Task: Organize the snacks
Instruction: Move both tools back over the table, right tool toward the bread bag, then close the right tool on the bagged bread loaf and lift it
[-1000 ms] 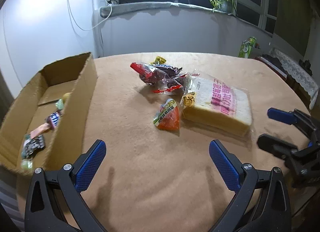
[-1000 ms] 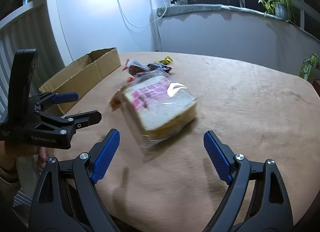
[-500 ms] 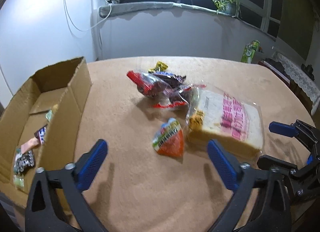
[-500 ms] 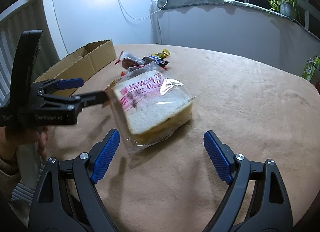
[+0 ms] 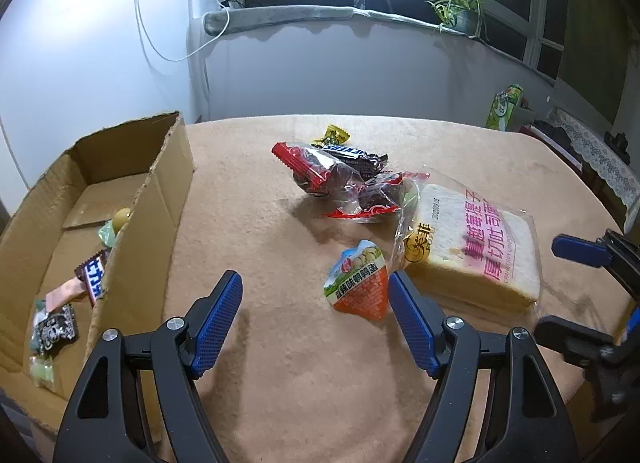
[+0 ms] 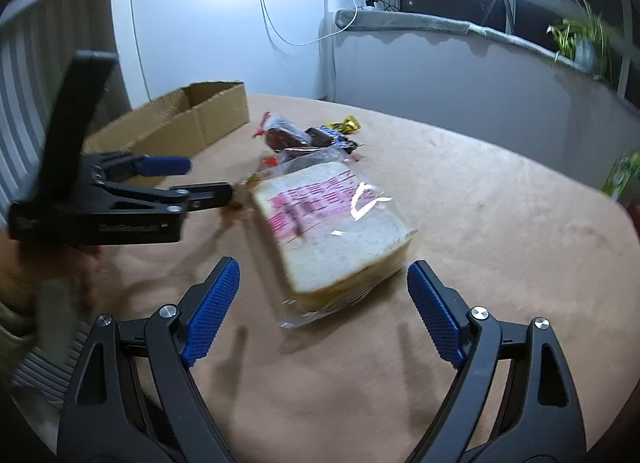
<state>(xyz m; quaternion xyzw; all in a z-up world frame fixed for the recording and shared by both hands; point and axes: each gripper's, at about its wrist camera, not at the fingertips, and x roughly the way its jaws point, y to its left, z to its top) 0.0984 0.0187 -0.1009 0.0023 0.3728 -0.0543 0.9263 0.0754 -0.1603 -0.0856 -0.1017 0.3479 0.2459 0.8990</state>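
Note:
A small orange triangular snack packet (image 5: 360, 287) lies on the tan table (image 5: 280, 363), between the tips of my left gripper (image 5: 316, 303) and close against its right finger. The jaws are closing, with the pads not pressing on the packet. A bagged loaf of sliced bread (image 6: 332, 223) lies in front of my right gripper (image 6: 323, 283), which stands open with the loaf's near end between its fingertips. Beyond is a pile of red and dark wrapped snacks (image 5: 340, 179). The cardboard box (image 5: 140, 223) on the left holds several small snacks.
In the right wrist view my left gripper (image 6: 208, 179) reaches in from the left, held by a hand (image 6: 24, 263). My right gripper (image 5: 556, 283) shows at the right edge of the left wrist view. A green carton (image 5: 504, 103) stands beyond the table's far right edge.
My left gripper has moved forward to the orange packet and its jaws have narrowed. My right gripper has rolled a little, and the bread now sits closer between its fingers.

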